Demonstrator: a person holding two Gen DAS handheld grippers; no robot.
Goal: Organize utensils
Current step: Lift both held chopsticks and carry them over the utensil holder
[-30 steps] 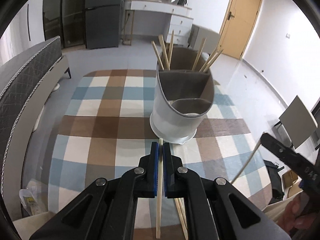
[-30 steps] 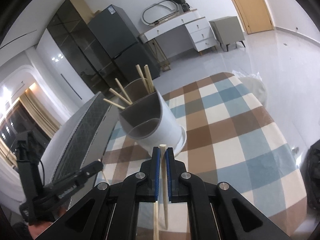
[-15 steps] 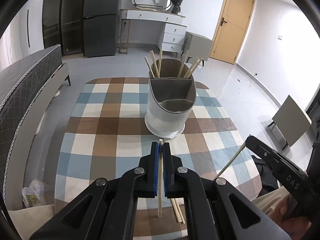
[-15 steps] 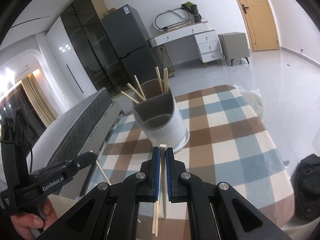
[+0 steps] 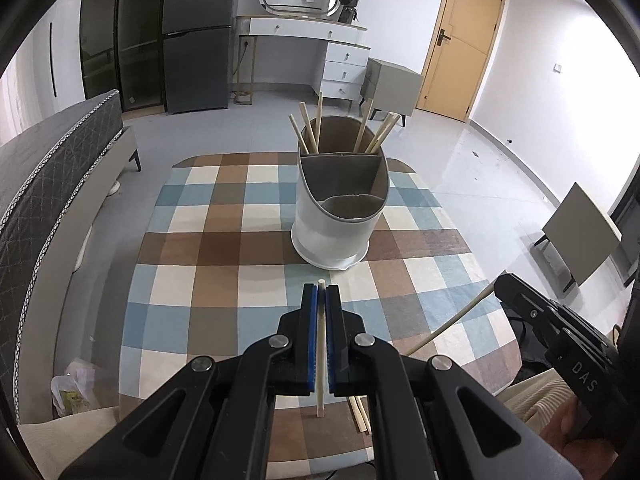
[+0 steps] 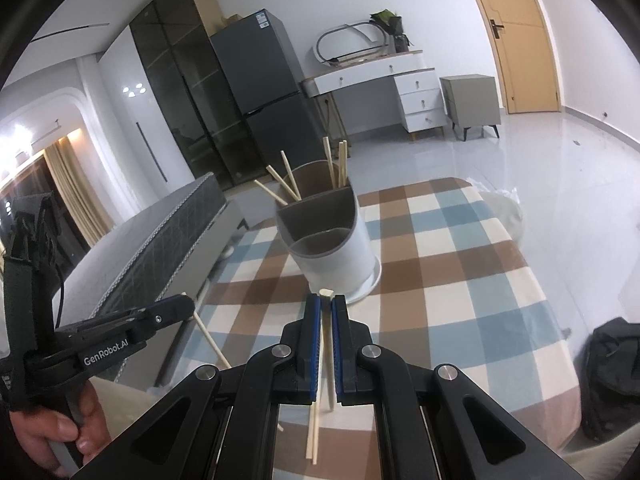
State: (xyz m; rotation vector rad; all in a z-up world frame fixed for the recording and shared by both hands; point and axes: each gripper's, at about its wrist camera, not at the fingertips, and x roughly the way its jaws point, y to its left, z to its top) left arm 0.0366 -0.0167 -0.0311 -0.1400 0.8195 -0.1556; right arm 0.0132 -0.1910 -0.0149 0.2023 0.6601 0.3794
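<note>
A white-and-grey utensil holder (image 5: 340,216) stands on the checked table (image 5: 224,248), with several chopsticks (image 5: 312,128) upright in its rear compartment. My left gripper (image 5: 320,290) hovers in front of the holder, shut on one pale chopstick (image 5: 320,344) that runs along the fingers. At the right edge of the same view, my right gripper (image 5: 500,284) holds another chopstick (image 5: 452,322). In the right wrist view, the right gripper (image 6: 326,300) is shut on its chopstick (image 6: 328,344), short of the holder (image 6: 336,248). The left gripper (image 6: 188,304) shows at the left. Two loose chopsticks (image 6: 312,432) lie on the near table.
A grey quilted bed (image 5: 52,184) runs along the table's left side. A plastic bag (image 5: 72,392) lies on the floor below it. A black bag (image 6: 612,360) sits right of the table. A small side table (image 5: 580,232) stands farther right.
Both grippers have drawn back and up from the holder, each still gripping its chopstick. The holder looks smaller and farther away. The right gripper's view has rolled closer to level.
</note>
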